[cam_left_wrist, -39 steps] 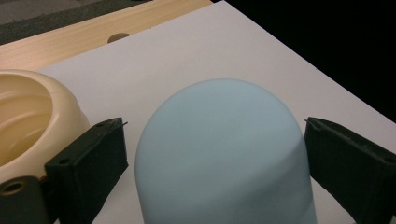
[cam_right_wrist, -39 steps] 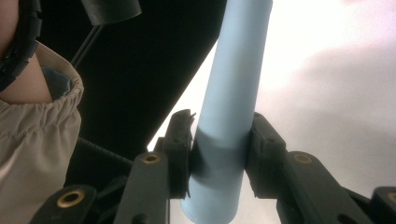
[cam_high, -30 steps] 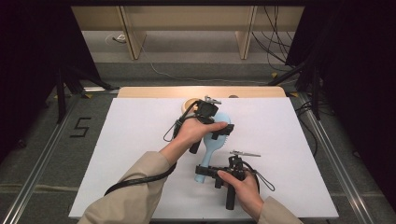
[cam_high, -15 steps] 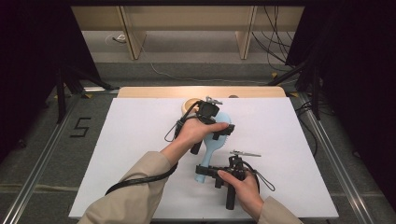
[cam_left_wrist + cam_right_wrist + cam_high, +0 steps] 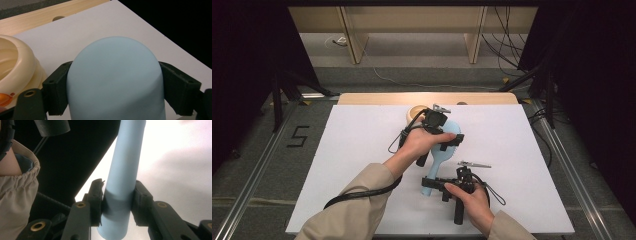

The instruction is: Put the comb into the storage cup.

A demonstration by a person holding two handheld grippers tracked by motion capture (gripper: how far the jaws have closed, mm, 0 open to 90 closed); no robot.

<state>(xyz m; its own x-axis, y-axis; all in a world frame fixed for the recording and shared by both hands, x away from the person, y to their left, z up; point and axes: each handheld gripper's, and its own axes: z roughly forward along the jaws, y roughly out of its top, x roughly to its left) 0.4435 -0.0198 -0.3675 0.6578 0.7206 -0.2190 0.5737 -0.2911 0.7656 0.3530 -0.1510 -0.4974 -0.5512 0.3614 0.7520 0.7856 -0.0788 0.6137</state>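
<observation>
Holding one blue paddle (image 5: pixel 447 150) | right tongs (image 5: pixel 432 182) clamp handle, left tongs (image 5: pixel 457 141) closing round head | one cream bowl (image 5: pixel 416 113) | white table (image 5: pixel 522 165), dark room

Pale blue brush (image 5: pixel 447 150), cream bowl (image 5: pixel 15 65), white mat (image 5: pixel 357 150)

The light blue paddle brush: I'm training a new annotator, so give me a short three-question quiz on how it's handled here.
1. True or false: the right claw is clamped on the handle of the light blue paddle brush.
2. Which part sits between the left claw jaws? A. the handle B. the rounded head
3. Fill in: the cream round object lies ___ the brush head, as the left gripper view shows it.

Key: 1 true; 2 B; 3 left of
</observation>
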